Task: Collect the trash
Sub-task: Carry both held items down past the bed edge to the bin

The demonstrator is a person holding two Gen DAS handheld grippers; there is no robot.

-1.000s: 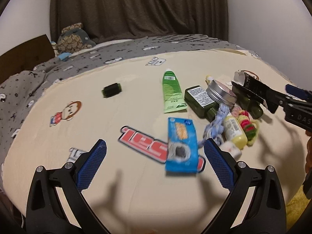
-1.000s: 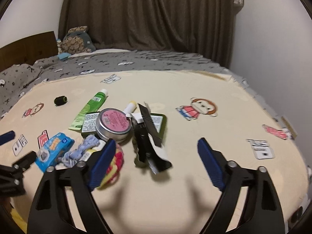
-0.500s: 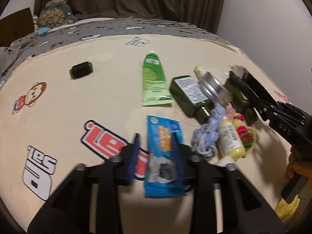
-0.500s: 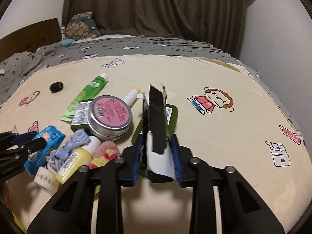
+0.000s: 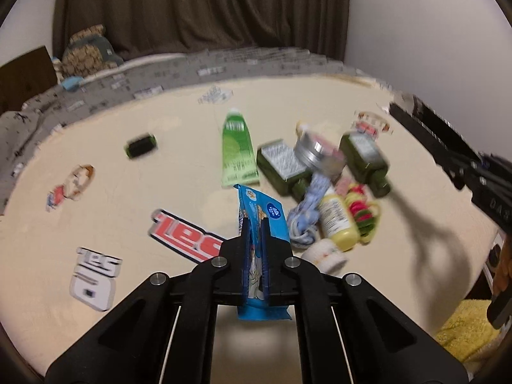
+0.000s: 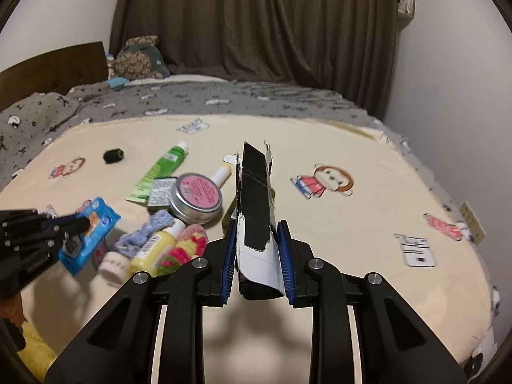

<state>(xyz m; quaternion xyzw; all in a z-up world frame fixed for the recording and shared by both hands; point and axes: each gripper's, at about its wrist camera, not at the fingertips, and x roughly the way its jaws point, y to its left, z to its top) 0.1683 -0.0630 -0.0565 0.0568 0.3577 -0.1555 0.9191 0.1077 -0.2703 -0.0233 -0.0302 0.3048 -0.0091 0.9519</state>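
L gripper [image 5: 255, 246] has just been closing & now pinches the blue wrapper [image 5: 262, 211] between its pads; wrapper stands on edge, its far end sticking out past the fingertips, lifted off the cream blanket [image 5: 128, 198]. Far L on blanket: black thread spool [image 5: 140, 146], well apart from the rest; then green tube [image 5: 238, 150] lying flat, cap pointing away. Right of it the clutter pile: dark green bottle [image 5: 281, 166] w/ round metal tin [image 6: 196, 196] leaning on it, pink label up; blue-white knit bit [image 5: 308, 208], yellow bottle [image 5: 336, 220] & pink-yellow fuzzy thing [image 6: 184, 246] bunched just beside each other; small white jar [image 5: 326, 254] nearest the camera. R gripper [image 6: 257, 256] has just closed too; it's clamped on a torn black & white carton [image 6: 256, 211], which points up & away, clear of the blanket; second green bottle [image 5: 364, 160] lies under it. Monkey print [image 6: 323, 180] further R on blanket; grey bedding [image 6: 224, 102] & brown curtain [image 6: 256, 25] behind.
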